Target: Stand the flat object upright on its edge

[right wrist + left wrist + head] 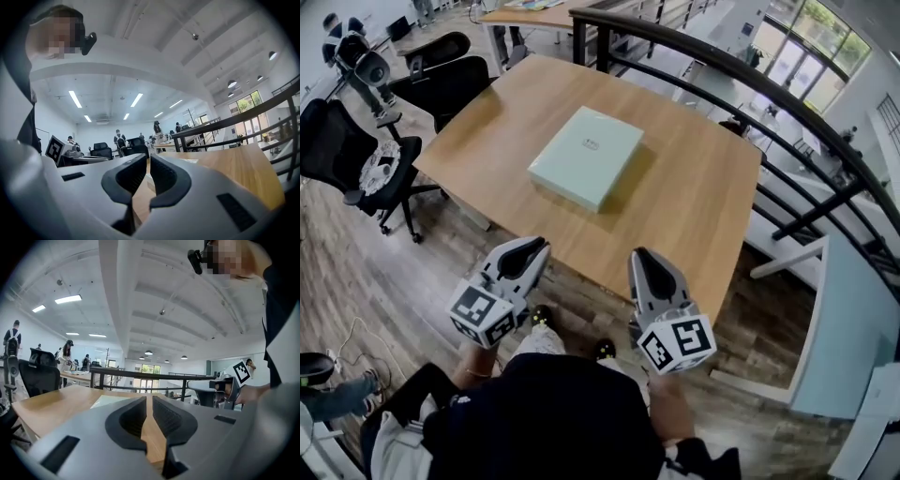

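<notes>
Head view: both grippers closed on nothing, at the table's near edge.

My left gripper (534,246) and right gripper (639,253) hang by the near edge of the wooden table (694,202), each with jaws pressed together and empty, well apart from one another. Past that edge comes bare tabletop, then the pale green box (586,155) lying flat near the middle with open wood on every side. A black railing (769,86) runs beyond the far-right edge, and office chairs (356,155) stand off the left edge.
</notes>
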Motion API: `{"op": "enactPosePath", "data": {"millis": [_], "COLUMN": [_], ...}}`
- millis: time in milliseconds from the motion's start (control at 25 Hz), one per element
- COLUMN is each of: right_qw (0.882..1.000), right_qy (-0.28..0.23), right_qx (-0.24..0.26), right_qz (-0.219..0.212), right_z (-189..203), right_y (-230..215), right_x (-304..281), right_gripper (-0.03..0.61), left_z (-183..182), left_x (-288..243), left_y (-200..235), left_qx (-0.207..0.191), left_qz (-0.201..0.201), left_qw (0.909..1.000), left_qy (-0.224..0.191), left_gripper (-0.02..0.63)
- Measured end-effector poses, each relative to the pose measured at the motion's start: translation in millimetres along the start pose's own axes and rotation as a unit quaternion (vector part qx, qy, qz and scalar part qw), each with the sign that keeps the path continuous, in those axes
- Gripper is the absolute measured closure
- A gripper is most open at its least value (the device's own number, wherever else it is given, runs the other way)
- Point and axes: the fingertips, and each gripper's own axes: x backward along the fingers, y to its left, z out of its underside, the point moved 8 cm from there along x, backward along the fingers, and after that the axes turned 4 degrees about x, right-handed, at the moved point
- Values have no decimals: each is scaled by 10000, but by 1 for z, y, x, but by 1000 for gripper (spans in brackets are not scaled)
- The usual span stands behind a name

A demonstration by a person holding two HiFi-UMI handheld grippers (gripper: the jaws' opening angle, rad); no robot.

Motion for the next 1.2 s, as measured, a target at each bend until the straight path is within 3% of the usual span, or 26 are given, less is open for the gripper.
{"op": "enactPosePath", "data": {"millis": [320, 600, 1200], "right_qw": [9990, 9985, 9947], "right_qy": [65, 21, -57], "right_qx": [98, 163, 195], "right_qz": [425, 518, 1003], "right_z": [-2, -3, 2], "right_y": [17, 36, 66], "right_x": [-43, -85, -132], "right_gripper": [543, 543, 543], "left_z": [-9, -18, -27], "left_x": [-4, -1, 5], "left_y": [61, 110, 181], "left_qx": [120, 83, 37], "left_qz": [287, 446, 804], "left_qw": [9995, 9989, 9967], "left_qy": [43, -82, -89], "left_gripper": [563, 563, 563]}}
